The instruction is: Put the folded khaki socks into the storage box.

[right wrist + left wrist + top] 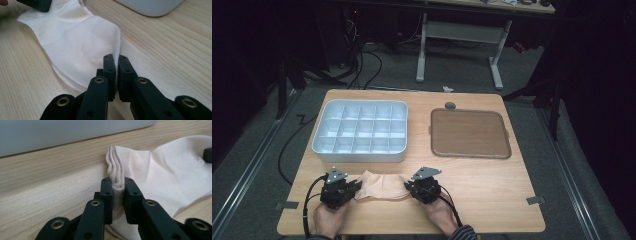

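Note:
A pale cream sock point(379, 185) lies on the wooden table point(492, 185) near its front edge, stretched between both grippers. My left gripper point(358, 186) holds the ribbed cuff end; the sock point(160, 170) bunches up between its black pads point(107, 192), which press on the fabric. My right gripper point(406, 187) is shut on the opposite end; in the right gripper view a thin edge of the sock point(80, 42) is pinched between its jaws point(116, 72). Both grippers rest low on the table, held by the person's hands.
A white plastic organiser box point(361, 131) with several empty compartments stands just behind the sock. A brown tray point(469, 133) lies at the right rear of the table. A small dark round object point(450, 105) sits behind the tray. Cables trail from both grippers toward the front edge.

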Demonstrator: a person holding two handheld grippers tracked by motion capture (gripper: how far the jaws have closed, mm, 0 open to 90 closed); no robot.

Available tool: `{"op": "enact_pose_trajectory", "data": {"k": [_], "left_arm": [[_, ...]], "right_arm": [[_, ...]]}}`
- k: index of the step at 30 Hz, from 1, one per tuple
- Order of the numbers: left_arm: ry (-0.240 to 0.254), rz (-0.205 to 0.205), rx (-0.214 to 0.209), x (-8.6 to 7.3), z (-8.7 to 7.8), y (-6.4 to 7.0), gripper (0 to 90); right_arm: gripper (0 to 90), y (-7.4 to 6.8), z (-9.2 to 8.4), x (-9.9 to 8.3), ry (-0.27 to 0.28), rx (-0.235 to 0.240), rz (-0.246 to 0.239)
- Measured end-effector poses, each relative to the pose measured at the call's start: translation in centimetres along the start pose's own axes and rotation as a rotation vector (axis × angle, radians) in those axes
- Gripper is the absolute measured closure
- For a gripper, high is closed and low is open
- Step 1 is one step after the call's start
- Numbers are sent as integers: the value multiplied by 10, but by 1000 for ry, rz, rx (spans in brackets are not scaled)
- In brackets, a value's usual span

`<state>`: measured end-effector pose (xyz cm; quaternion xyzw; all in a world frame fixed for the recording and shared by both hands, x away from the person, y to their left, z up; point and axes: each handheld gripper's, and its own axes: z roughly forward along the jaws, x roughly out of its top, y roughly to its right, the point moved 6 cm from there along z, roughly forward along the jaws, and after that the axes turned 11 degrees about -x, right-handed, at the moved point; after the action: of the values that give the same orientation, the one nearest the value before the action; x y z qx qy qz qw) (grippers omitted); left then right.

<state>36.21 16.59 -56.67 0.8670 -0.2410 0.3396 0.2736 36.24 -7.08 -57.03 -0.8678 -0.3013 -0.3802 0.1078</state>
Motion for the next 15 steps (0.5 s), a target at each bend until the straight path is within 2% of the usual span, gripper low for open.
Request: {"op": "enact_pose_trajectory", "data": {"k": [6, 11, 15], "left_arm": [[15, 15, -15, 7, -2, 7, 800], [44, 5, -39, 10, -4, 11, 800], [59, 1, -61, 15, -3, 17, 800]], "right_arm": [[867, 4, -4, 1, 15, -3, 20], [867, 7, -8, 1, 24, -3, 15], [867, 15, -15, -1, 32, -14, 32]]}}
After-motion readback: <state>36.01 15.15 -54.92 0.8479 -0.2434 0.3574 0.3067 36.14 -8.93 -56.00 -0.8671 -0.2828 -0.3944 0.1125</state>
